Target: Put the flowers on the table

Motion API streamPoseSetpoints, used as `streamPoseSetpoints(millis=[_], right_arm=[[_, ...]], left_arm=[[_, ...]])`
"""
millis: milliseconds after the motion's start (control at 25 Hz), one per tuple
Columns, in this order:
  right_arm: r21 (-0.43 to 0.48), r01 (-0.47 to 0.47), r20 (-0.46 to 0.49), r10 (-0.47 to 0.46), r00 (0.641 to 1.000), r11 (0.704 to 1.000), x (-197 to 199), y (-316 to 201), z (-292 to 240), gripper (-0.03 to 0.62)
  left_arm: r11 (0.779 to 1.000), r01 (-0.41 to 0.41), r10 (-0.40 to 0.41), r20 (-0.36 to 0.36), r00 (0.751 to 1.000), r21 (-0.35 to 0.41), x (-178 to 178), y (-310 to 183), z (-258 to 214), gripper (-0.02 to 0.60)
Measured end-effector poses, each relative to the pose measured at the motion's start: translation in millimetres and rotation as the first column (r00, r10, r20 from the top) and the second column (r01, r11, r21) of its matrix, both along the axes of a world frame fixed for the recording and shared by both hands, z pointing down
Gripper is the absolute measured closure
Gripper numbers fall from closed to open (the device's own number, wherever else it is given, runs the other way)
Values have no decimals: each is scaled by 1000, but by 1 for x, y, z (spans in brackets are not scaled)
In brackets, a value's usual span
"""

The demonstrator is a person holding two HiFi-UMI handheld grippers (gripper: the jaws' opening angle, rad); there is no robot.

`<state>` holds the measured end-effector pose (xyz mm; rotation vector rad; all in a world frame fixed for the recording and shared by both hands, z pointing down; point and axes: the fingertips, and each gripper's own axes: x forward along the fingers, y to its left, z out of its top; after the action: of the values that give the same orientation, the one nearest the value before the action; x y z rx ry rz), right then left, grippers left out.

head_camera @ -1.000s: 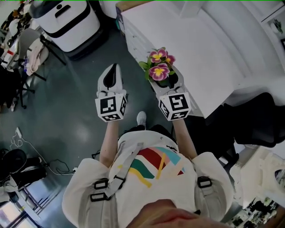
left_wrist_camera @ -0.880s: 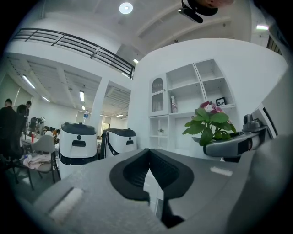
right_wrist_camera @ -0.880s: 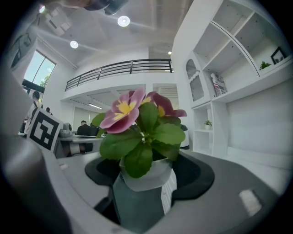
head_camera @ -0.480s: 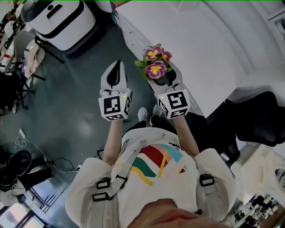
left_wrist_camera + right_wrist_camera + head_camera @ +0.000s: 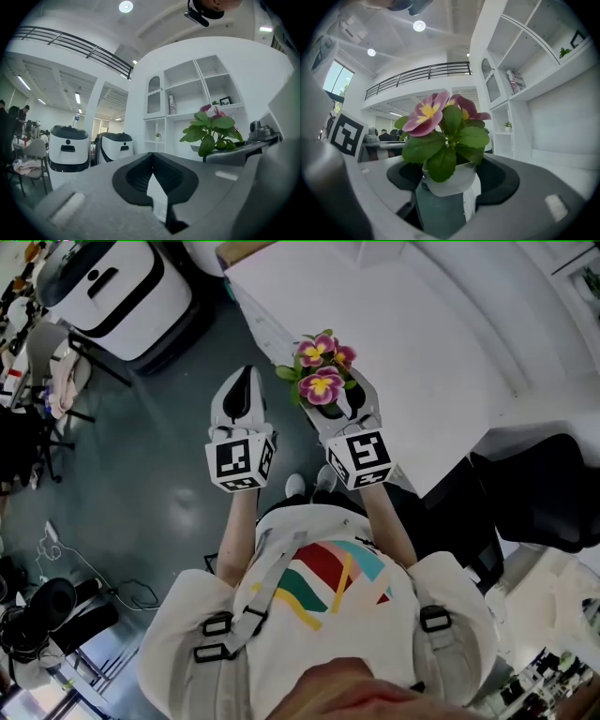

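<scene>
Stepping closer, you are carrying both claws toward the broad white rectangular table [image 5: 422, 343], which is now spreading ahead of and to the right of the right claw [image 5: 339, 399]. A second shoe is showing beneath the claws where only one was showing a moment ago. The grey-green polished floor [image 5: 159, 474] is lying below and to the left of the left claw [image 5: 242, 382]. A bulky white-and-black rounded machine [image 5: 112, 287] is sitting well off to that claw's front left, and it is sliding toward the picture's corner as you advance.

The right claw is clamping the small white pot of pink-and-yellow flowers with green leaves [image 5: 440, 136] between its jaws, upright, with the blooms rising above the pads. From your head view the flowers are hanging right at the table's near edge, in the air and touching nothing but the claw. The left claw is carrying nothing, jaws together, riding just beside the right claw over the floor.

The carry is looking nearly finished, and the set-down is not yet beginning. You are probably needing more reach forward and right, so the pot's base is clearing the edge before you lower it.
</scene>
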<state>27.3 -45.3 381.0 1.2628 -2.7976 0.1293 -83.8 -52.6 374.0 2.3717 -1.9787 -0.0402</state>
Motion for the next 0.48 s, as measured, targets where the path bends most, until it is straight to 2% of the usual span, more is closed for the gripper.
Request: streamPoseSetpoints(millis=[120, 320, 480], right_arm=[[13, -10, 12, 10, 1000, 1000, 12, -8, 0, 261], [8, -56, 39, 56, 998, 998, 52, -26, 5, 261], [1, -55, 54, 55, 997, 998, 65, -36, 3, 261]], left_arm=[[1000, -23, 23, -2, 1000, 7, 14, -15, 0, 578], [998, -57, 57, -2, 998, 19, 55, -33, -2, 577], [998, -54, 53, 7, 999, 16, 62, -49, -5, 578]])
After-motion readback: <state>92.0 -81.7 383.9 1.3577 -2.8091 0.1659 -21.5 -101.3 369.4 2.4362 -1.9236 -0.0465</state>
